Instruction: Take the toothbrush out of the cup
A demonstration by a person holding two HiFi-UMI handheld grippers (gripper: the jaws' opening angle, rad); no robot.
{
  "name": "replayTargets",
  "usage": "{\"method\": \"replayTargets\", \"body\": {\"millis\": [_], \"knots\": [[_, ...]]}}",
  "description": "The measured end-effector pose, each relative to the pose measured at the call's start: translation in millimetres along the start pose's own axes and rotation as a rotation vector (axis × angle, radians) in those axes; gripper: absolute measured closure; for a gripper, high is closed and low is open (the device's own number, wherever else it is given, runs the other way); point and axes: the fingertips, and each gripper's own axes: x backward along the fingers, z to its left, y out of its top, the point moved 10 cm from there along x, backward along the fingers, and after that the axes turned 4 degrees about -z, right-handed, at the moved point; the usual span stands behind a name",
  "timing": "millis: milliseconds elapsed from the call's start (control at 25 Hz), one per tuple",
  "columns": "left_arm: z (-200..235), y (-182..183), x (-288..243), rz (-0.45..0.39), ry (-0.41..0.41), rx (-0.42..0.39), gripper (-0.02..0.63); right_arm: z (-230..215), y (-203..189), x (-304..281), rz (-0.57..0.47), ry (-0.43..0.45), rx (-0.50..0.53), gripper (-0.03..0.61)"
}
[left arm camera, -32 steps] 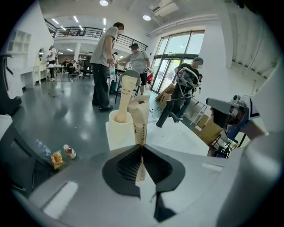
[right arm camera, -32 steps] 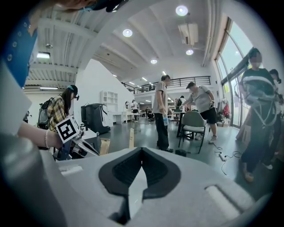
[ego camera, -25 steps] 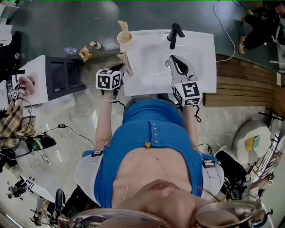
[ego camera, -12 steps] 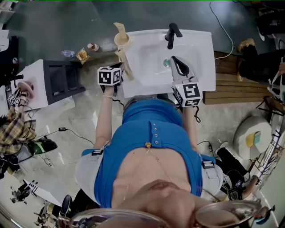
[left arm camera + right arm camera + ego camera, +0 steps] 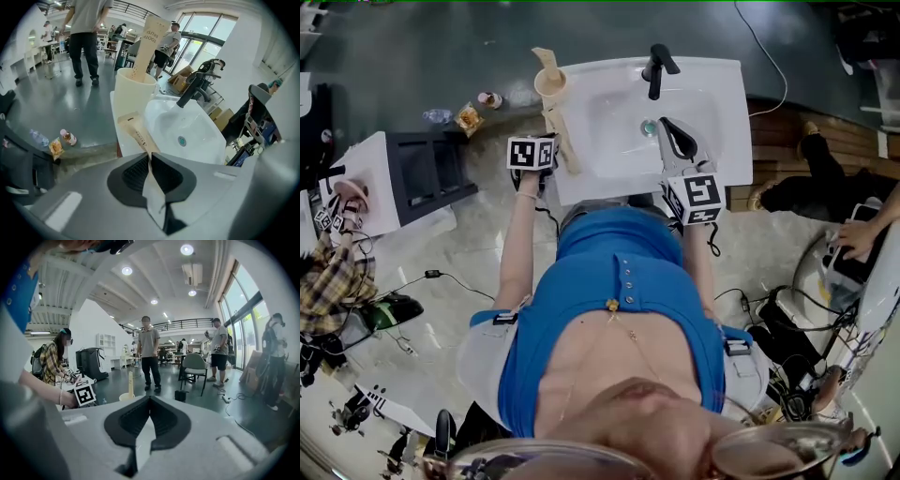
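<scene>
A cream cup (image 5: 551, 83) stands on the far left corner of the white sink (image 5: 712, 103), and a tall kraft toothbrush box (image 5: 545, 61) sticks up out of it. In the left gripper view the cup (image 5: 132, 96) and that box (image 5: 151, 41) stand just beyond my jaws. My left gripper (image 5: 553, 142) is shut on a second kraft toothbrush box (image 5: 138, 136), whose far end lies by the sink's left rim. Its jaws have just been opening slightly, with the box still pinched between them. My right gripper (image 5: 667, 127) hangs shut and empty over the basin.
A black faucet (image 5: 654, 67) rises at the back of the sink, with the drain (image 5: 649, 127) below it. A small bottle and a snack pack (image 5: 469, 117) lie on the floor to the left. A dark cabinet (image 5: 431, 169) stands further left, wooden planks (image 5: 787, 141) to the right.
My left gripper has sunk with its toothbrush box toward the sink's left rim. The right gripper has stayed over the basin. A person at the right has moved on.
</scene>
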Motion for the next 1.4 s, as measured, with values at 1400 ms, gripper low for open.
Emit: {"method": "replayTargets", "body": {"millis": [1400], "knots": [[-16.9, 4.6, 36.3, -0.253, 0.060, 0.027, 0.613, 19.0, -0.5, -23.4, 0.018, 0.070, 0.015, 0.577]]}}
